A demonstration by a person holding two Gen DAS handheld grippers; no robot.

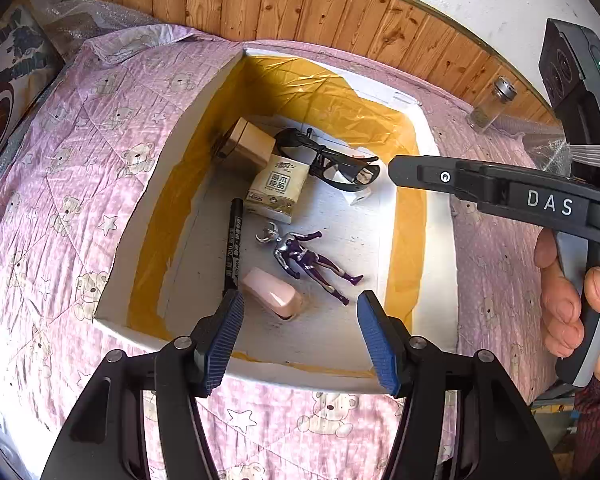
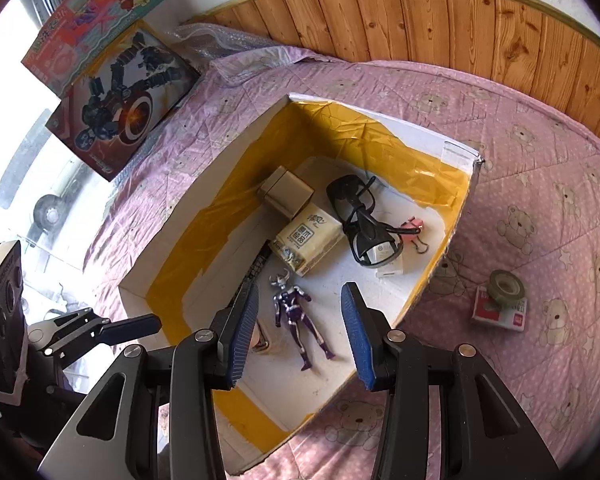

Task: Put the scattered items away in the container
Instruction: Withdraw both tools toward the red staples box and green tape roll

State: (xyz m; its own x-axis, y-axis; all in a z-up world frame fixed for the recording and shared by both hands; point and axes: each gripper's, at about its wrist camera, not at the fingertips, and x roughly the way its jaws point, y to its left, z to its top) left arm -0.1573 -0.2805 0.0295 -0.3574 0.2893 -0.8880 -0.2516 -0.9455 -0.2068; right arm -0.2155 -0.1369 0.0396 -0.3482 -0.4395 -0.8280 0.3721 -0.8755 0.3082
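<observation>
Left wrist: white box (image 1: 440, 216) holding figurine (image 1: 304, 256), glasses (image 1: 340, 162), tissue pack (image 1: 278, 188), both grippers agape.

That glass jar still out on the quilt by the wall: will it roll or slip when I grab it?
The glass jar stands upright on the soft quilt, so a nudge may tip it. Its round, smooth body would then probably roll, and could slip in the tongs. Its metal-looking cap suggests gripping lower.

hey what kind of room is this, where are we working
Most likely a bedroom, working on a bed: the white box sits on a pink quilted bedspread printed with teddy bears, wood panelling runs along the wall behind it, and toy boxes lean nearby.
</observation>
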